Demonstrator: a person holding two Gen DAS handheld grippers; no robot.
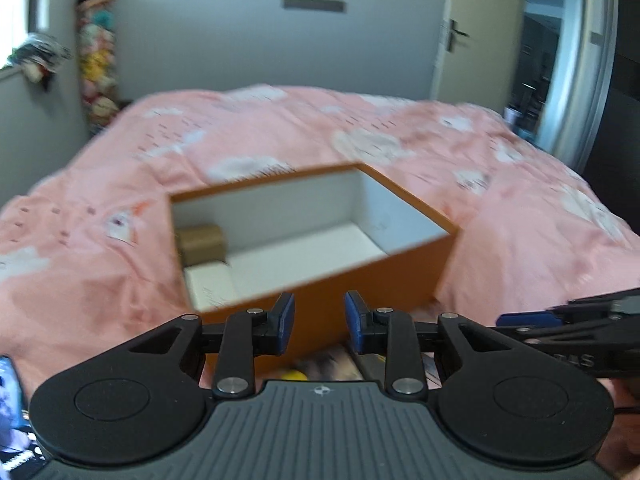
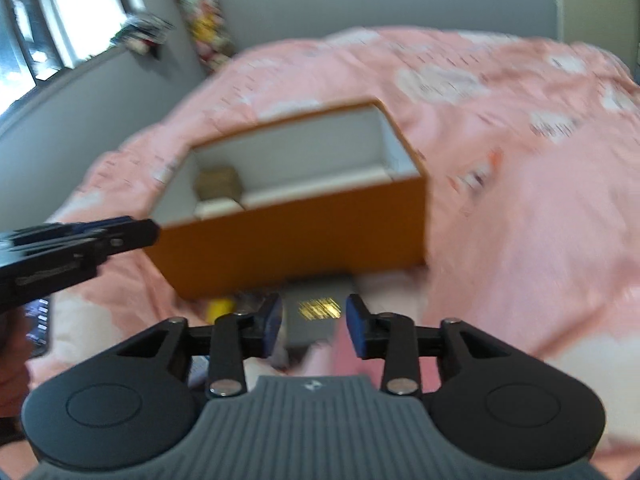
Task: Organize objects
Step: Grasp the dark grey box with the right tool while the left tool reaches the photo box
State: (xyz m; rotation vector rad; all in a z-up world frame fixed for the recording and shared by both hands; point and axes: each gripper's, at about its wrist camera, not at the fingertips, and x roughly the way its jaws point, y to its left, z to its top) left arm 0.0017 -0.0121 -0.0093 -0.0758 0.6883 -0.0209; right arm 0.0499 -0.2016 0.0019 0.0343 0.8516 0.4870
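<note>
An open orange box with a white inside stands on the pink bedspread. In its left end sit a small brown carton and a white item. My left gripper hovers at the box's near wall, open, with nothing between its blue pads. My right gripper is open above a flat grey box with gold print that lies on the bed before the orange box; the pads do not press on it. A yellow object lies beside it, blurred.
A phone lies at the bed's left edge. A hanging column of plush toys is in the far left corner beside a window. A door stands open at the far right. Each gripper appears at the edge of the other's view.
</note>
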